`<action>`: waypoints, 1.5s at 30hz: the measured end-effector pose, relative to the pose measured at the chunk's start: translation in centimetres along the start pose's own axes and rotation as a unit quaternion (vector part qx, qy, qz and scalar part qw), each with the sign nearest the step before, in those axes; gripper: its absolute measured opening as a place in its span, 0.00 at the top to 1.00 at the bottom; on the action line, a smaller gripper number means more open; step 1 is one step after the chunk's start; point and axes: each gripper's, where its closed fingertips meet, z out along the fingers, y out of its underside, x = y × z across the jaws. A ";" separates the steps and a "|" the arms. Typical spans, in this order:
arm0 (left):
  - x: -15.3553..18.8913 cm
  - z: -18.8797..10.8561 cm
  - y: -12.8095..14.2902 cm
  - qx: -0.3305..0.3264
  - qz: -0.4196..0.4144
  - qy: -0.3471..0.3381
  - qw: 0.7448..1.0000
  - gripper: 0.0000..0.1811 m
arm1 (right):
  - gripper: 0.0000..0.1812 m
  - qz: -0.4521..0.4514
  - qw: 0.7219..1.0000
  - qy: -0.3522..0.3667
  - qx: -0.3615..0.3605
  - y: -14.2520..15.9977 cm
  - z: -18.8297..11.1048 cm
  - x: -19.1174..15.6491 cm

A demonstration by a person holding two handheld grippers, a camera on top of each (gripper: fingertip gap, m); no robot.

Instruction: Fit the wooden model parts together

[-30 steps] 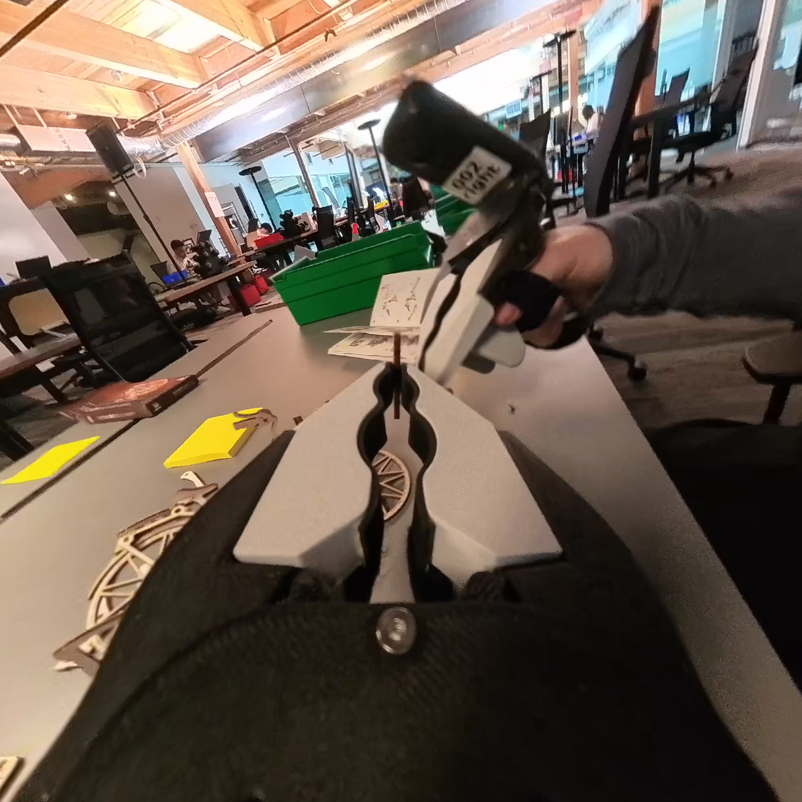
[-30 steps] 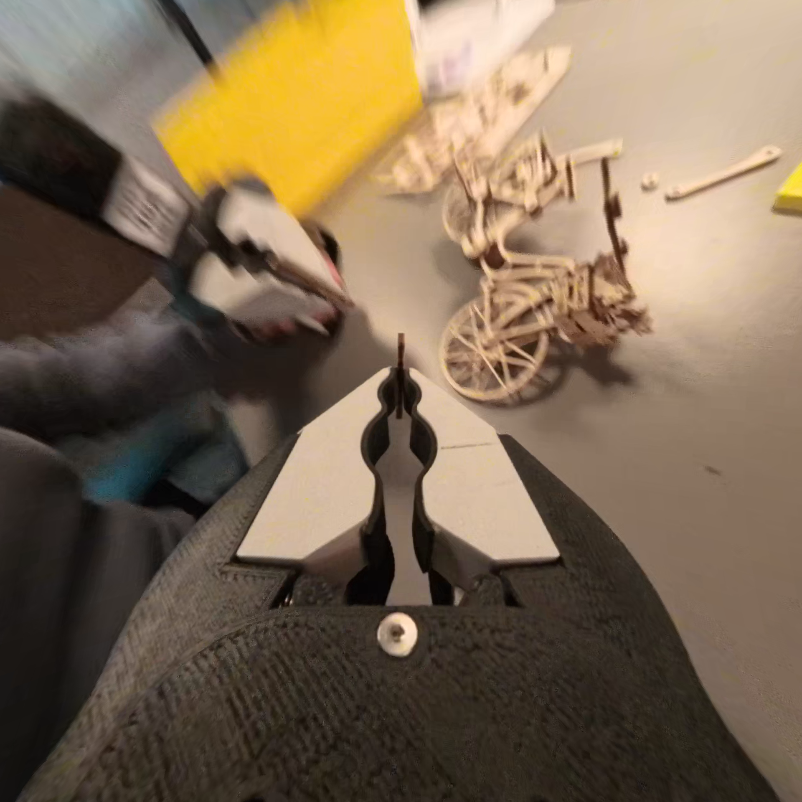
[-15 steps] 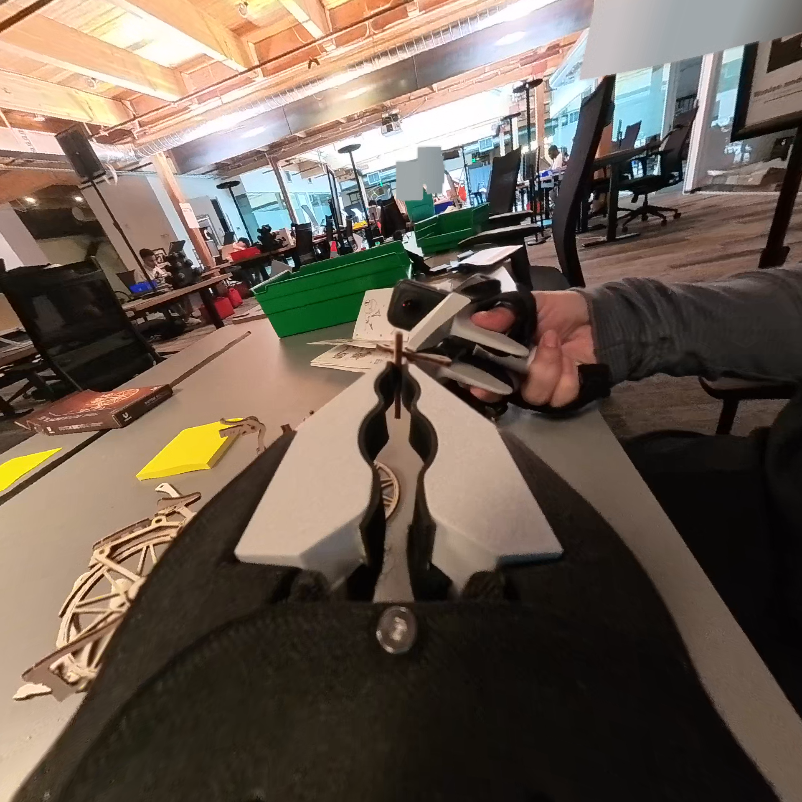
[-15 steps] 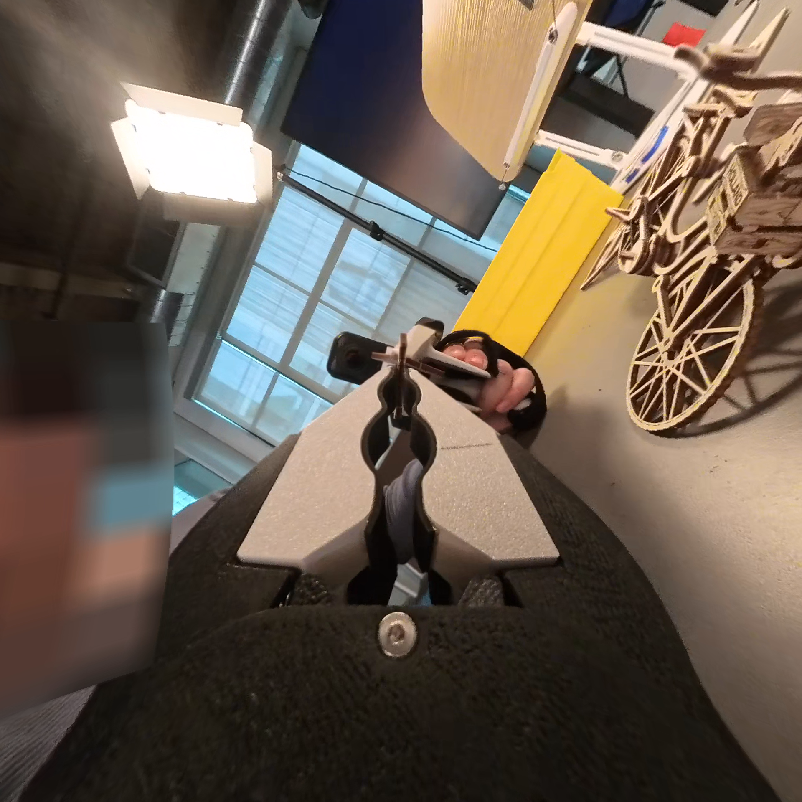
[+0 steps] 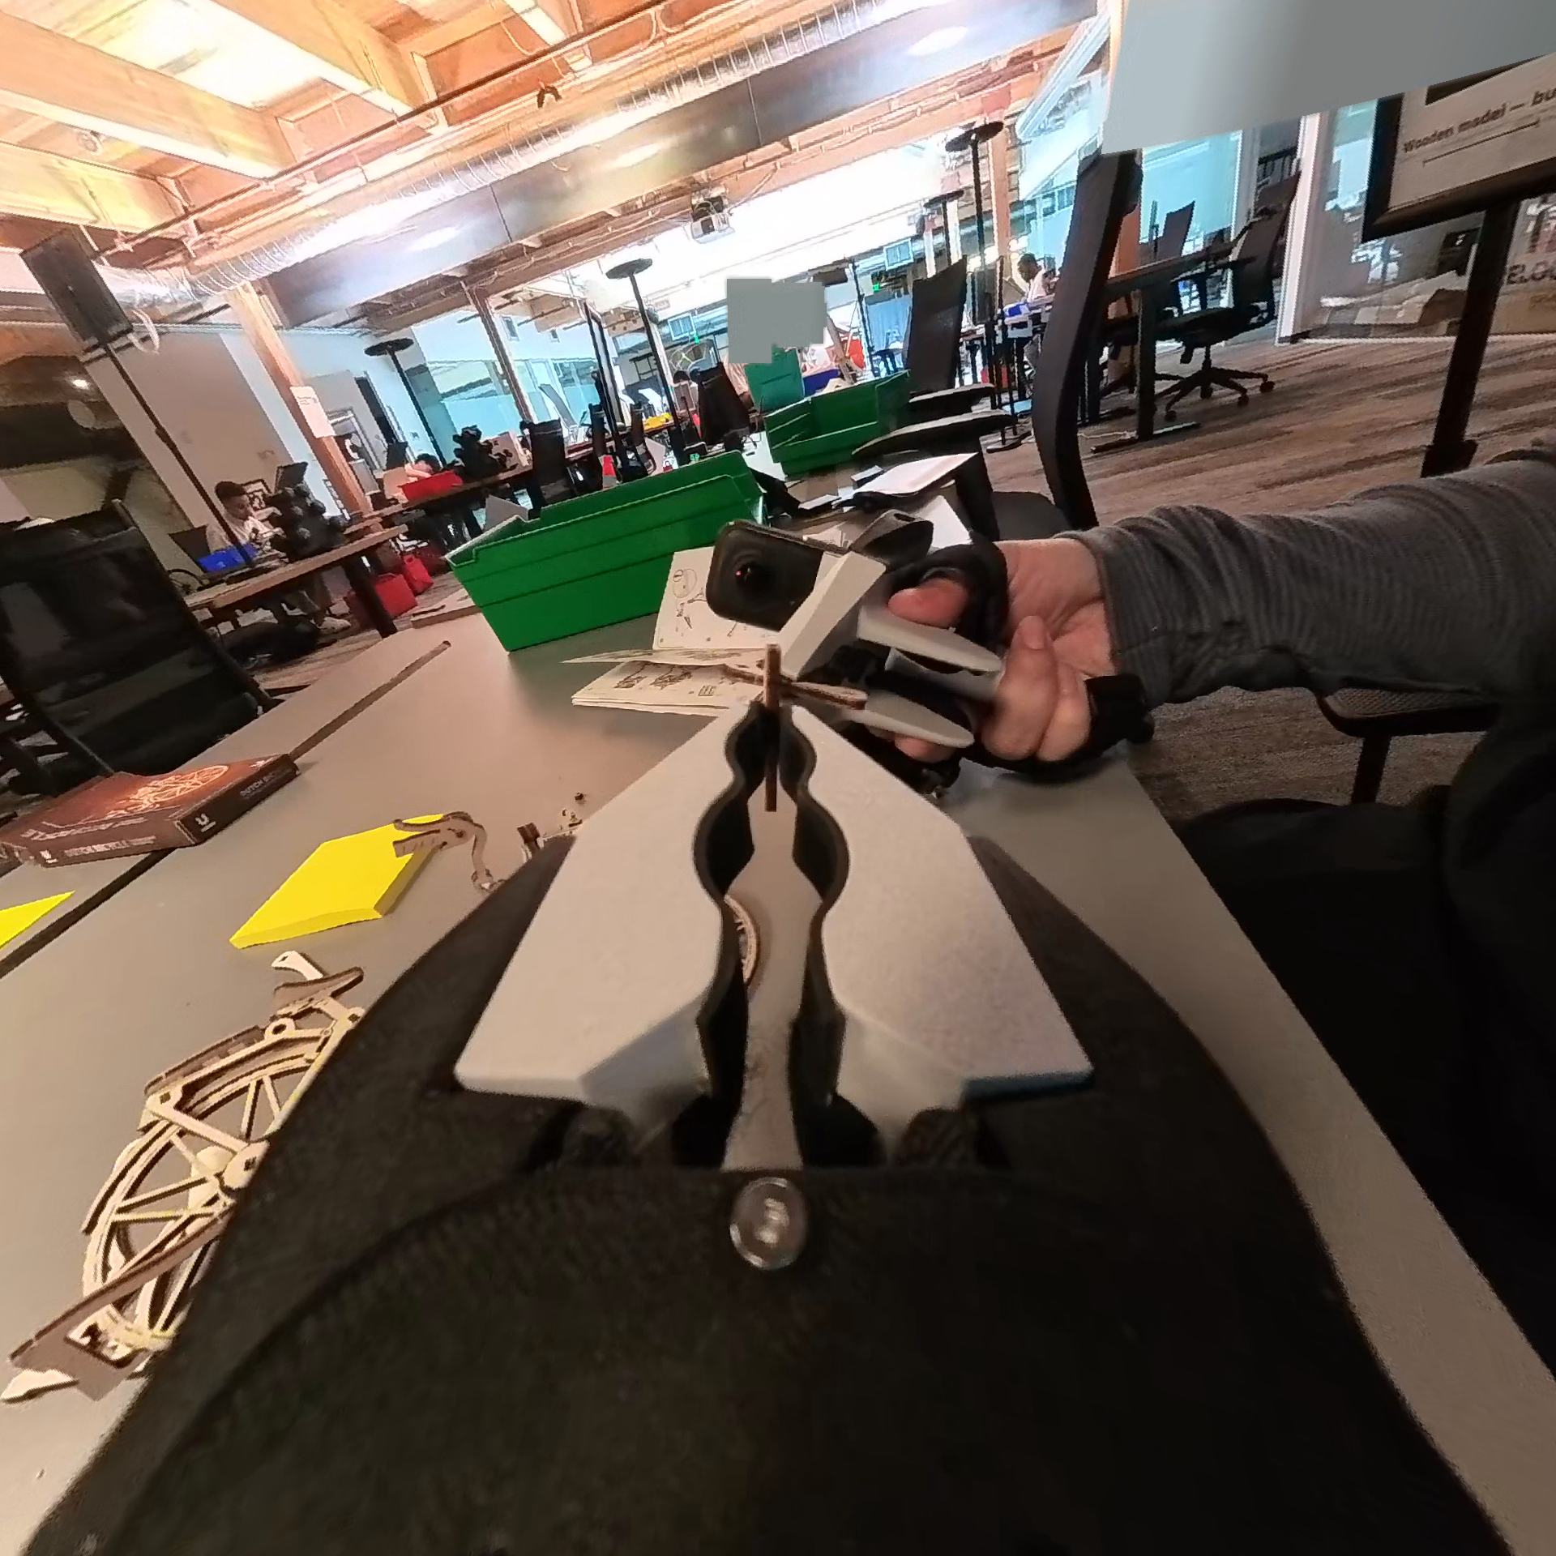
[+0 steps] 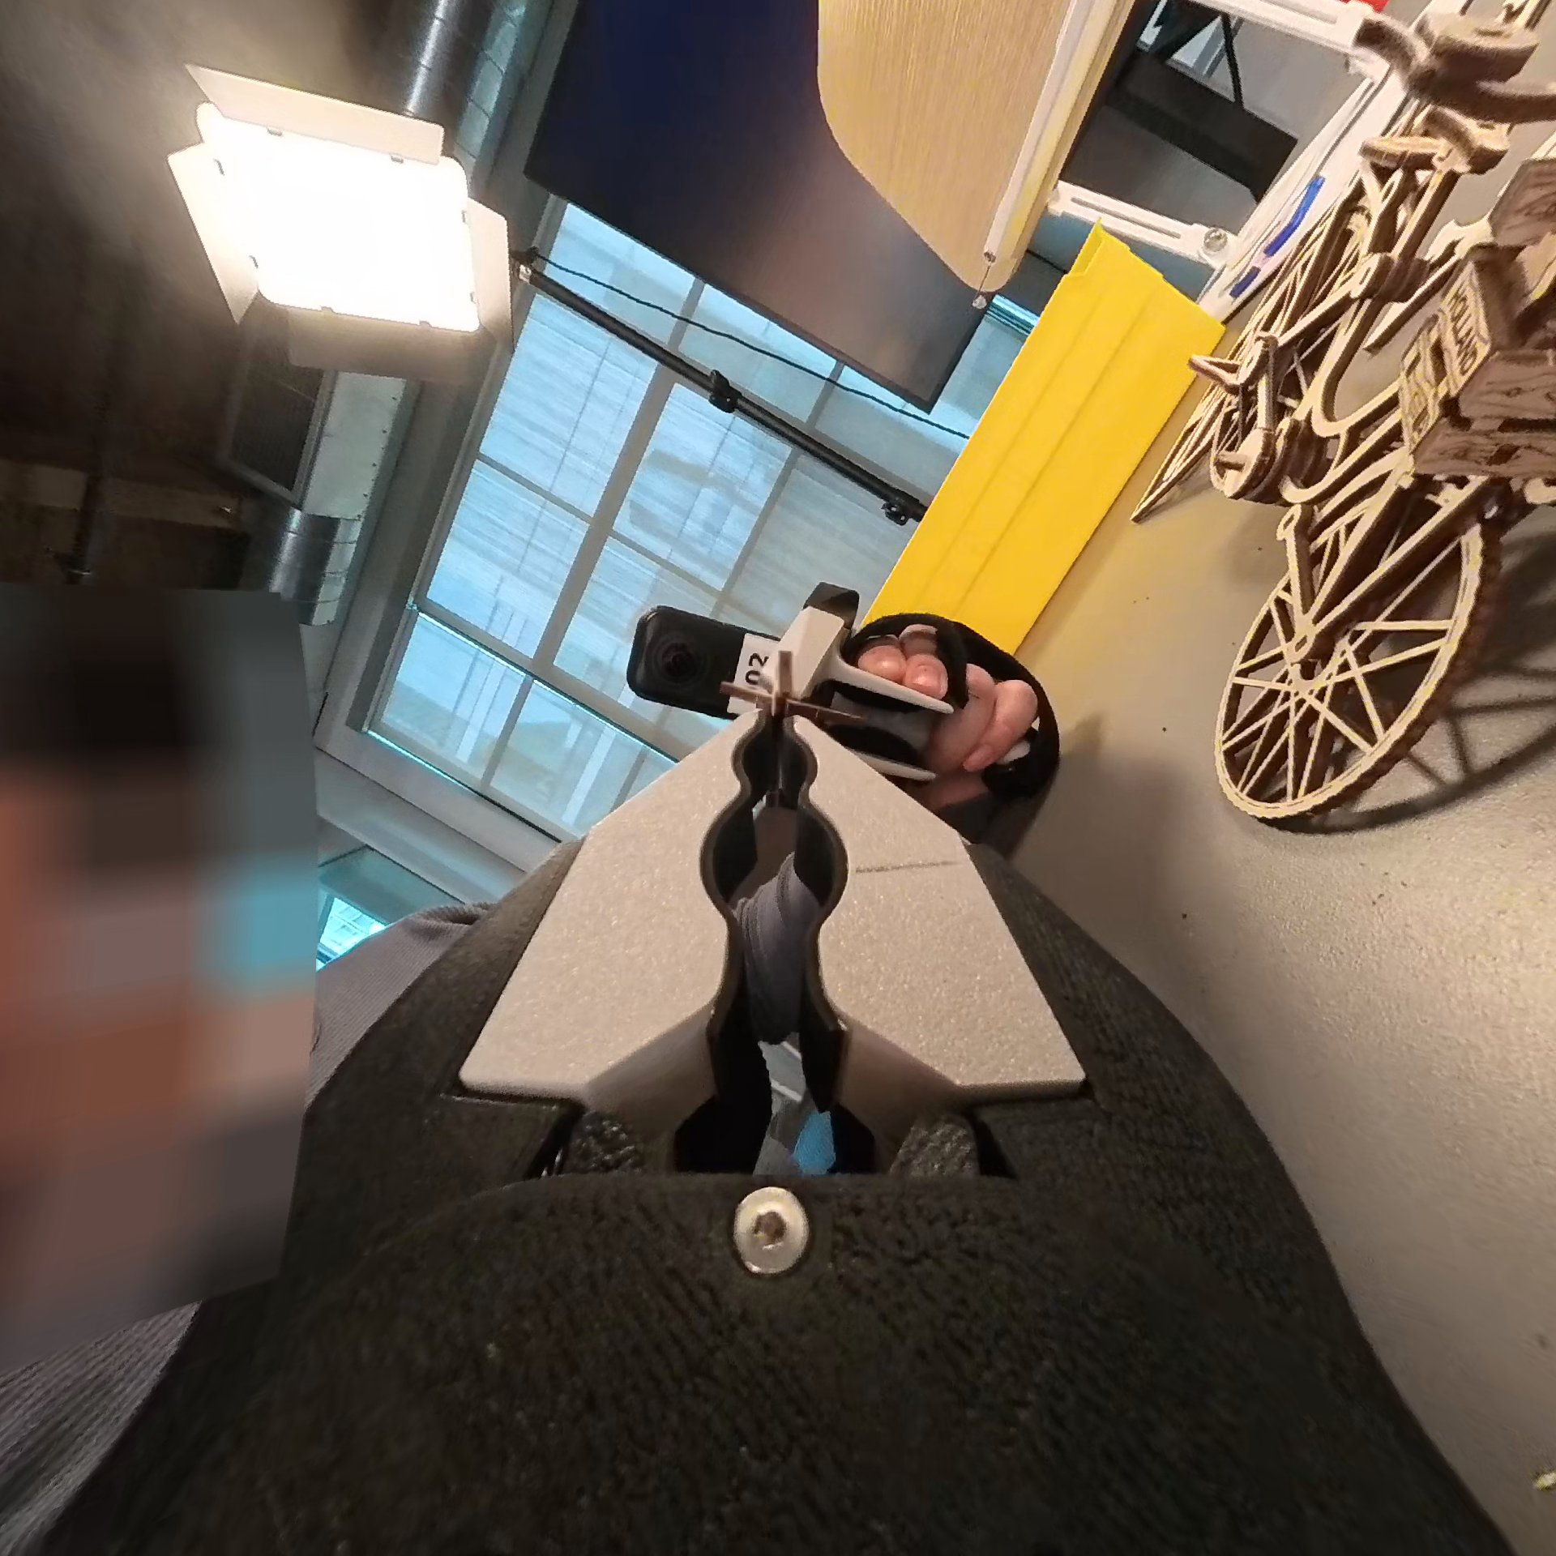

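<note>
From the left wrist view, my left gripper [image 5: 770, 741] is clenched on a thin dark wooden strip [image 5: 770, 724] that stands upright between its grey fingers [image 5: 640, 918]. Right at the top of that strip, my right gripper [image 5: 829, 695] comes in from the right, pinching a second thin wooden strip [image 5: 821, 692] that lies level, and the two strips meet in a cross, touching. My right hand [image 5: 1023, 648] in a grey sleeve squeezes the handle. Both strips hang above the grey tabletop [image 5: 505, 741]. Left of the crossed strips on the tabletop lie a yellow flat pad [image 5: 337, 884], a pale wooden spoked wheel part [image 5: 194, 1153] and a dark brown flat box [image 5: 143, 808]; behind them sit stacked green plastic trays [image 5: 606, 547] and white printed instruction sheets [image 5: 665, 682]

From the right wrist view, which is rolled sideways, my right gripper [image 6: 776, 741] grips its strip [image 6: 779, 758] edge-on, and the left gripper's strip [image 6: 791, 711] crosses it at the tip. My left hand [image 6: 951, 707] holds its handle just behind the cross. To the right of the cross a pale wooden model bicycle [image 6: 1381, 471] stands on the tabletop [image 6: 1263, 1010], well apart, with a yellow folded board [image 6: 1052, 471] beside it
</note>
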 end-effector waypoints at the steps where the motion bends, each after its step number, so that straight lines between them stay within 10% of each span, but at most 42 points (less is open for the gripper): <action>1: 0.0 0.0 0.0 0.000 0.000 0.000 1.000 1.00 | 1.00 -0.001 1.000 0.000 0.000 0.0 0.0 0.0; 8: -1.3 -0.3 0.8 -0.029 0.029 -0.047 0.998 1.00 | 1.00 -0.126 0.976 0.148 -0.101 0.8 -1.7 2.1; 15: -1.0 0.0 1.0 -0.038 0.044 -0.043 0.997 1.00 | 1.00 -0.293 0.757 0.417 -0.410 3.2 -6.2 6.3; 20: -1.0 -0.2 0.9 -0.033 0.035 -0.044 0.998 1.00 | 1.00 -0.312 0.701 0.442 -0.465 3.7 -6.5 8.1; 32: -0.6 0.0 0.9 -0.033 0.029 -0.032 0.998 1.00 | 0.94 -0.314 0.785 0.396 -0.358 3.8 -6.0 7.7; 40: -0.6 0.1 0.9 -0.033 0.028 -0.031 0.999 1.00 | 1.00 -0.354 0.786 0.409 -0.299 3.4 -6.1 7.7; 45: -0.9 -0.1 0.3 -0.009 0.009 -0.034 0.999 1.00 | 1.00 -0.200 0.960 0.196 -0.022 0.1 -1.5 1.5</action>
